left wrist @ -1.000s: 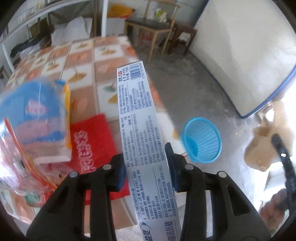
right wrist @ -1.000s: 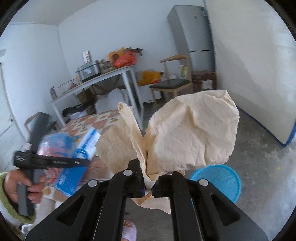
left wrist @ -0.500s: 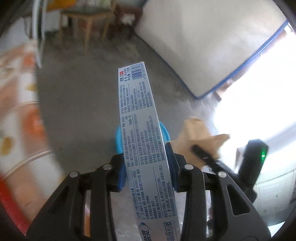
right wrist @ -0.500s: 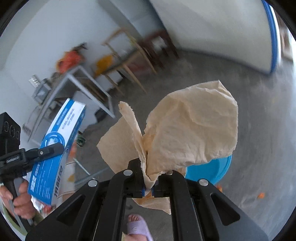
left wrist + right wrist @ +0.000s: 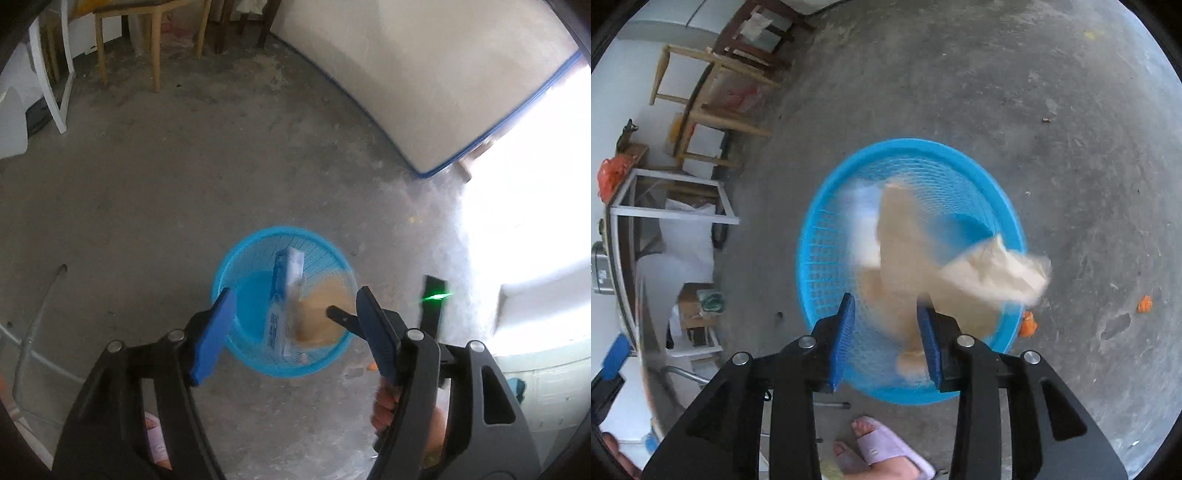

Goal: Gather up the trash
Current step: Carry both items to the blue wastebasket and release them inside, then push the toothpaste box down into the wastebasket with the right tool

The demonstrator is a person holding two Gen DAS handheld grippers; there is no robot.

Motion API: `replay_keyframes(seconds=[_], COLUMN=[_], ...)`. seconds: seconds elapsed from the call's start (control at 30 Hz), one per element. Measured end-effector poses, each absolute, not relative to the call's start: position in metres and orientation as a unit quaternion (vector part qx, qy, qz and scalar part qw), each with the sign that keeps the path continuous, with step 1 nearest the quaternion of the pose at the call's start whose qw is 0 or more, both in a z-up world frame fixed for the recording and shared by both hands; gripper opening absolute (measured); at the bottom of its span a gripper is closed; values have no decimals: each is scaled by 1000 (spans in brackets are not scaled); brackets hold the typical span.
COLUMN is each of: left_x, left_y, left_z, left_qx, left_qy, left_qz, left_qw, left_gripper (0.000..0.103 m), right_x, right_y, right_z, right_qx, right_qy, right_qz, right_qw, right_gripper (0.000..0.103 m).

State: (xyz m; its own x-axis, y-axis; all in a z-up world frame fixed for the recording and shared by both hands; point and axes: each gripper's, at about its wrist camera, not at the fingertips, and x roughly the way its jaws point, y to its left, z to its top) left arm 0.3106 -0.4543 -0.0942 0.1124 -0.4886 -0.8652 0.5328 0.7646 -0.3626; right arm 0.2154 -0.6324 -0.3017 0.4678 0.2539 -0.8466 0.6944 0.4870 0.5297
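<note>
A: What has been changed in the last second?

B: Both loads have been let go. The jaws of the left hand-held gripper (image 5: pixel 293 328) have just been opened wide, and nothing is left between them; the long box (image 5: pixel 284 302) that was clamped there a second ago is now seen standing on end inside the blue basket (image 5: pixel 236 258) on the floor.

A: And on the other side?

B: The jaws of the right hand-held gripper (image 5: pixel 886 341) have just been parted about halfway. The crumpled brown paper (image 5: pixel 993 275), which was pinched a second ago, is caught blurred over the basket (image 5: pixel 820 258), with one corner reaching past the rim. A lower fold is seen against the right pad (image 5: pixel 929 343); whether it is touched there cannot be told, but no squeeze is shown.

A: What is meant for the task?

B: This pair of items is judged as delivered, provided the paper is not left draped over the rim. Small orange scraps (image 5: pixel 1144 304) are seen on the floor beside the basket, so more collecting is probably called for.
</note>
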Motion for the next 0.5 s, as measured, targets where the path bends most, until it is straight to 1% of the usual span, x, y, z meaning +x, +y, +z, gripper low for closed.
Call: replay_keyframes(seconds=[0.17,0.27,0.33,0.37,0.43,0.5], left_x=[298,276,262,253,236,219], left_y=[-404,-365,-341,-325,-296,-275], left_z=[-59,-30,-16,-7,3,9], left_qx=[2,-2,-1,-1,-7,-4], left_qy=[535,499,473,458,434,419], left_qz=[-358,-374,-382,-382,-383,-379], left_qw=[765,782,794,803,815,826], left_gripper=[66,72,75,79,81,83], right_x=[201,193,185,180,171,161], right_y=[-632,-633,-628,-621,-608,-590], right_z=[-294,-273,-253,-241,-219,-194], right_qx=[480,451,436,429,416,401], right_qy=[474,470,466,460,450,439], right_qz=[-154,-148,-140,-132,-120,-109], right_qw=[722,745,757,766,781,797], right_gripper=[42,43,48,49,56,60])
